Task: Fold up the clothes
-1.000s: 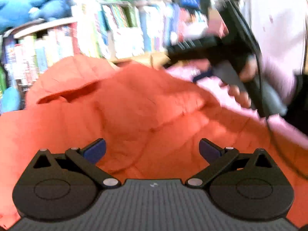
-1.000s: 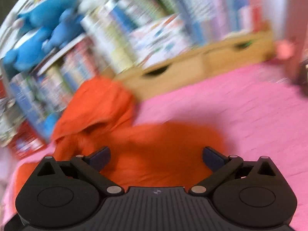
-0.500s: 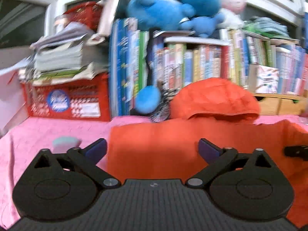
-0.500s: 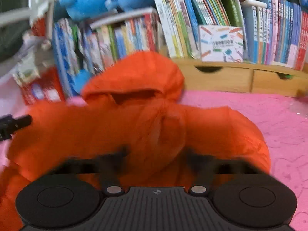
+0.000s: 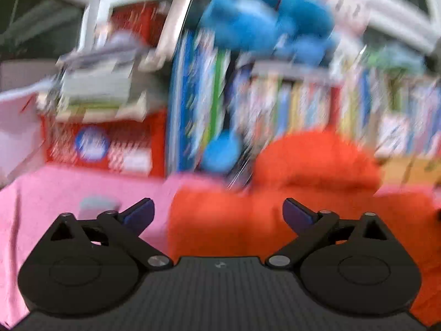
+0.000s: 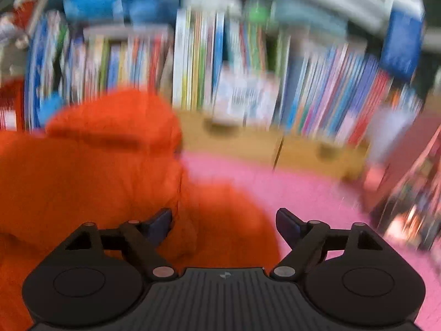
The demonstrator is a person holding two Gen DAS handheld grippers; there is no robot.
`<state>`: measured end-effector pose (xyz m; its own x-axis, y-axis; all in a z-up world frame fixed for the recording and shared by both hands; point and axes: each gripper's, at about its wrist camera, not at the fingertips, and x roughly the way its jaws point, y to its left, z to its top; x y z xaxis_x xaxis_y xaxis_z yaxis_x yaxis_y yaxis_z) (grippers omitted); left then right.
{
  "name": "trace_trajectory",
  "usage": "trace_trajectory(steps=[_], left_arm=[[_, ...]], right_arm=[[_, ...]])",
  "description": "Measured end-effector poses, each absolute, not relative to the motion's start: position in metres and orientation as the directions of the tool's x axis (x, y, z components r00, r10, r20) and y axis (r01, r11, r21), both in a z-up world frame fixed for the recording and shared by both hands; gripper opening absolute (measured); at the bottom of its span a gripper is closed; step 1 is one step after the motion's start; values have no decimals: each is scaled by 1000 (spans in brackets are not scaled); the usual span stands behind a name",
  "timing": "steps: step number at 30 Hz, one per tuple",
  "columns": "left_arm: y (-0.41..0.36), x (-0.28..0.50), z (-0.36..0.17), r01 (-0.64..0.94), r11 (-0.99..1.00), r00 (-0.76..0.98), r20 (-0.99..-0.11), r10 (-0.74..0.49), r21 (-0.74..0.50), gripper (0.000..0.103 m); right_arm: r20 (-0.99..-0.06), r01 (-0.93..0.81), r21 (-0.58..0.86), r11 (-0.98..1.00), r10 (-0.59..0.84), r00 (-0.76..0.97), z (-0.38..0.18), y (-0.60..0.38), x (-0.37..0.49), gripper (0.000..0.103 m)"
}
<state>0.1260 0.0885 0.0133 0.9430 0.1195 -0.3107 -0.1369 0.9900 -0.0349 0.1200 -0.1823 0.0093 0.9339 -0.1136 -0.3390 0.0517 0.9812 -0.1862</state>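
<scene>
Both views motion-blurred; fine texture hard to read.

Orange hooded jacket (image 5: 317, 165), centre right of the left wrist view: soft matt cloth, creased, puffy at the hood.

Pink cover (image 6: 303, 193), lower right of the right wrist view: matt cloth, faintly nubbly.

Left gripper (image 5: 219, 212), bottom of frame: matt black plastic body with ribbed top plate, small shiny metal pivot pins, dark blue pads looking rubbery. Right gripper (image 6: 223, 222): same make and finish.

Wooden drawers (image 6: 275, 143), mid-frame: pale wood, dull sheen.

Books (image 6: 206, 63) above them: paper, glossy spines.

Blue plush toys (image 5: 261, 24), top centre: fuzzy fabric.

Red crate (image 5: 110, 149), left: plastic, paper labels.
</scene>
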Motion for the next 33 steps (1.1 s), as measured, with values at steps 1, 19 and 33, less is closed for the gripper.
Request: trace_trajectory(steps=[1,19,33], left_arm=[[85,126,19,-119,992,952,-289,103,-37,103],[78,184,-35,-99,994,843,-535,55,-54,103],[83,191,-38,-58,993,831,-556,-11,-107,103]], right_arm=[[-278,31,-184,983,-82,957,20,-177,116,99],[-534,-302,-23,953,244,810,-46,-108,209,103],[-515,-108,-64,992,60,855,-39,-115,208,103]])
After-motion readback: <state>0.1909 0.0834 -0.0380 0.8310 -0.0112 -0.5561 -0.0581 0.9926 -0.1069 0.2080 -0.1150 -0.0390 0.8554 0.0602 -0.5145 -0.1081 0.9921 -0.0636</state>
